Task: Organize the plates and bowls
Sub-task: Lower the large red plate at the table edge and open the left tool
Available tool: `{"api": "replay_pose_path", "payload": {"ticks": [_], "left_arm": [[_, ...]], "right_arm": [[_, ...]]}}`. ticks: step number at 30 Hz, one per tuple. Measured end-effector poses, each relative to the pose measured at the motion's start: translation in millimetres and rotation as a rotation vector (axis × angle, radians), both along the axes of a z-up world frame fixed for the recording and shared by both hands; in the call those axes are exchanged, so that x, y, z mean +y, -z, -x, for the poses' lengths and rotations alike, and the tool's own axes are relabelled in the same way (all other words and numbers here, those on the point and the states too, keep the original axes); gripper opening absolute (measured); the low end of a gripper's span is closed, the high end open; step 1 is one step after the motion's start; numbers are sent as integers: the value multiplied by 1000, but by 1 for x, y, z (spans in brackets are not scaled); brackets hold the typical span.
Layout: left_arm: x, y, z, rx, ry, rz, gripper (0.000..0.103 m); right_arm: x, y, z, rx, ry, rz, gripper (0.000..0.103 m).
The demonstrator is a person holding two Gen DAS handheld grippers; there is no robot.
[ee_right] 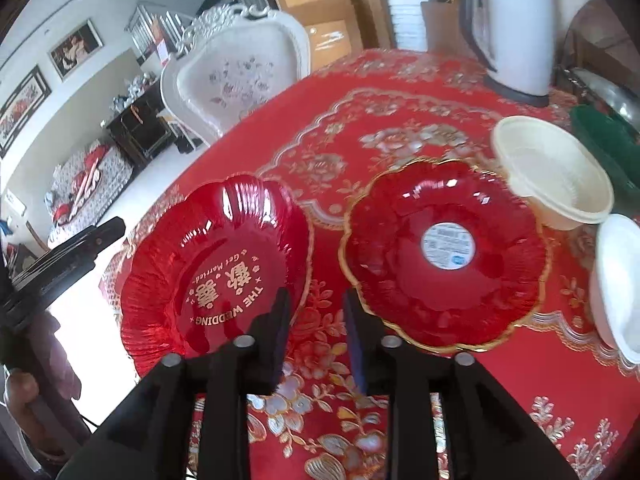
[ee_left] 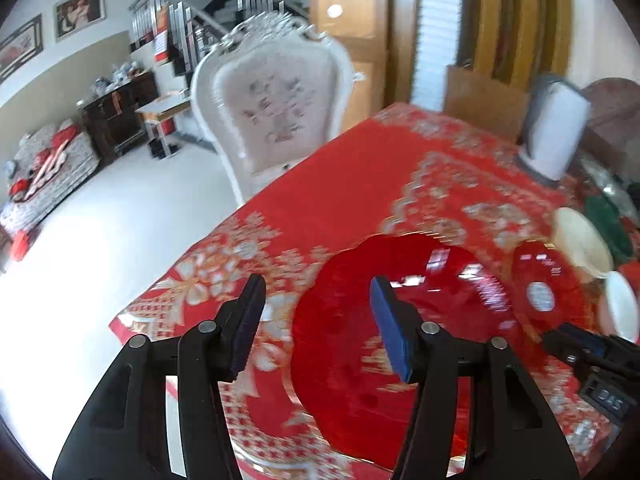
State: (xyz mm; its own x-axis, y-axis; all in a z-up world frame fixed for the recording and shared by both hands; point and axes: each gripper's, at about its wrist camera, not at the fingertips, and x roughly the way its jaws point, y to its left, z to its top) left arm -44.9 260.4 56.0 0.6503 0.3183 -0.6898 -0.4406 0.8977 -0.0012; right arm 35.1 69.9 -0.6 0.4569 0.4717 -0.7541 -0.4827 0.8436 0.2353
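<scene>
Two red flower-shaped glass plates lie on the red tablecloth. The wedding-lettered plate (ee_right: 216, 272) is at the left; it also shows in the left wrist view (ee_left: 392, 340). The gold-rimmed plate with a round sticker (ee_right: 444, 252) lies to its right, also in the left wrist view (ee_left: 548, 288). A cream bowl (ee_right: 552, 176) and a white bowl (ee_right: 616, 284) sit at the right. My left gripper (ee_left: 316, 320) is open and empty above the lettered plate's left edge. My right gripper (ee_right: 316, 320) is open and empty between the two plates.
A white kettle (ee_right: 512, 32) stands at the table's far side. A green object (ee_right: 608, 144) lies behind the cream bowl. A white ornate chair (ee_left: 276, 112) stands at the table's far left edge. The table's left edge drops to a white floor (ee_left: 100, 264).
</scene>
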Motion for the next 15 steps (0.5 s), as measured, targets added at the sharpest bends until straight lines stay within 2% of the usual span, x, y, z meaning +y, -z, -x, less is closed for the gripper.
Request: {"api": "replay_pose_path", "payload": {"ticks": [2,8,15], "left_arm": [[-13,-8,1,-30,34,17,70],[-71,-25,-2,-78,156,13,70],[-140,-17,-18,-78,290,13,70]], "right_arm": [[-9,-4,3,-12,21,-11,38],[-54,-18,6,-33,111,-80,38],[-108,-20,12,-41,221,-99,40]]}}
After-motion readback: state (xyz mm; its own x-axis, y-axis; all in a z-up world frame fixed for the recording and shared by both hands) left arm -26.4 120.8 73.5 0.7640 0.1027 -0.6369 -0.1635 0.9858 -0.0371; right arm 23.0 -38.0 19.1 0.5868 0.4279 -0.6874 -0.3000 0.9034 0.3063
